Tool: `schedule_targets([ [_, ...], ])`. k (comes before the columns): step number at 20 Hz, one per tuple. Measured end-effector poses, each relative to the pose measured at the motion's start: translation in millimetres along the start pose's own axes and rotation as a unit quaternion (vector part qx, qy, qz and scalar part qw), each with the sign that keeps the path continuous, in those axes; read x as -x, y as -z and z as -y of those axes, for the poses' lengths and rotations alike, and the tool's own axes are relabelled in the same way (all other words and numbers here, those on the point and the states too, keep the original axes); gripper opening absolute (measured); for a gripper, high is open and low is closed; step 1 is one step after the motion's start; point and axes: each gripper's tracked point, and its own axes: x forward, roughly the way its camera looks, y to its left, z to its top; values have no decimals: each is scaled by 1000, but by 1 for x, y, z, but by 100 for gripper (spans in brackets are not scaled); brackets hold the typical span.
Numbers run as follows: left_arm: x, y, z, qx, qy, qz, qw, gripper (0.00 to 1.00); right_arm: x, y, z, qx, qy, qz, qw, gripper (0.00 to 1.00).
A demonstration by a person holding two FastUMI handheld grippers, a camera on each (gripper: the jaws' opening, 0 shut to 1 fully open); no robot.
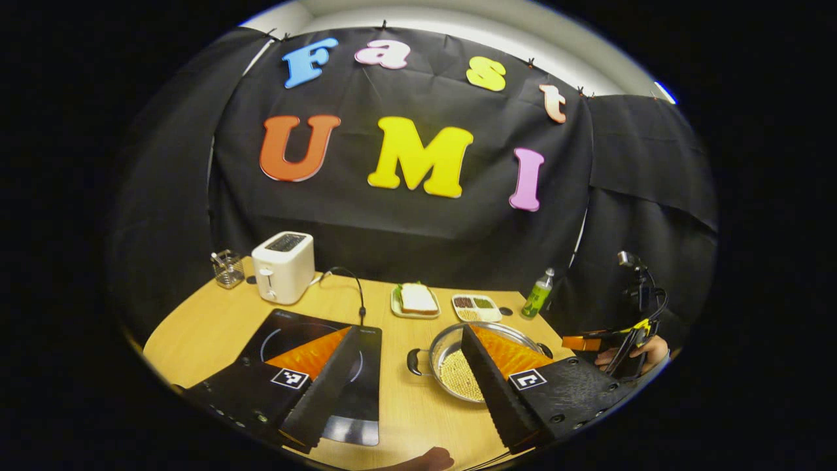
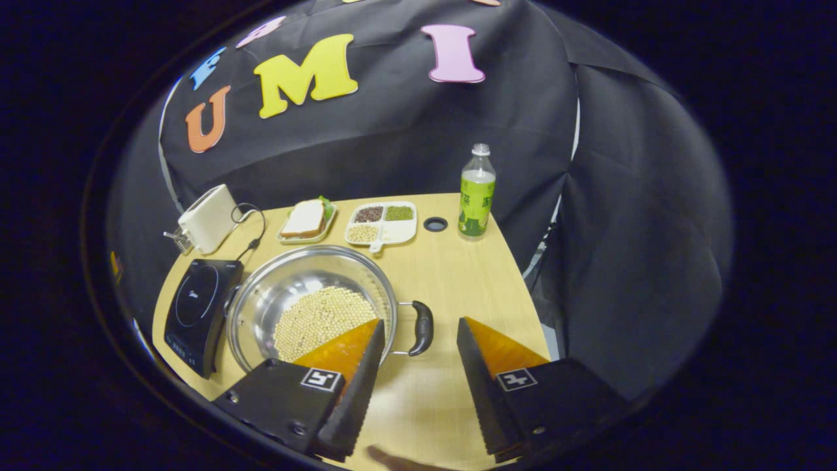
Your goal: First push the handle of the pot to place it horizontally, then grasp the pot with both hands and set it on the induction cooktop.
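Pot (image 2: pixel 314 307) on worktop (image 2: pixel 451 275), just right of cooktop (image 2: pixel 196 314). Both tongs, L (image 1: pixel 409 386) & R (image 2: pixel 418 379), gape, empty. Judgement: R handle (image 2: pixel 422 327) sits near R tongs; nudge sideways, light contact, keep beans (image 2: pixel 324 320) in.

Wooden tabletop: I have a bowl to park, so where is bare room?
Bare wood lies right of the steel pot of beans, below the green bottle. A narrow strip separates pot and black induction cooktop. The back edge is crowded: white toaster, sandwich plate, divided dish.
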Motion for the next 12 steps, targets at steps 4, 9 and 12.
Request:
schedule_targets([
  [4, -43, 41, 0, -10, -7, -83, 996, 95, -8, -3, 3, -8, -9, -19, 1000, 83],
  [9, -83, 72, 5, -16, 1, -164, 986, 96, -21, 1, 11, -10, -10, -55, 998, 81],
  [12, -106, 85, -2, -10, -2, -188, 982, 96, -29, 4, 12, -8, -14, -74, 997, 81],
])
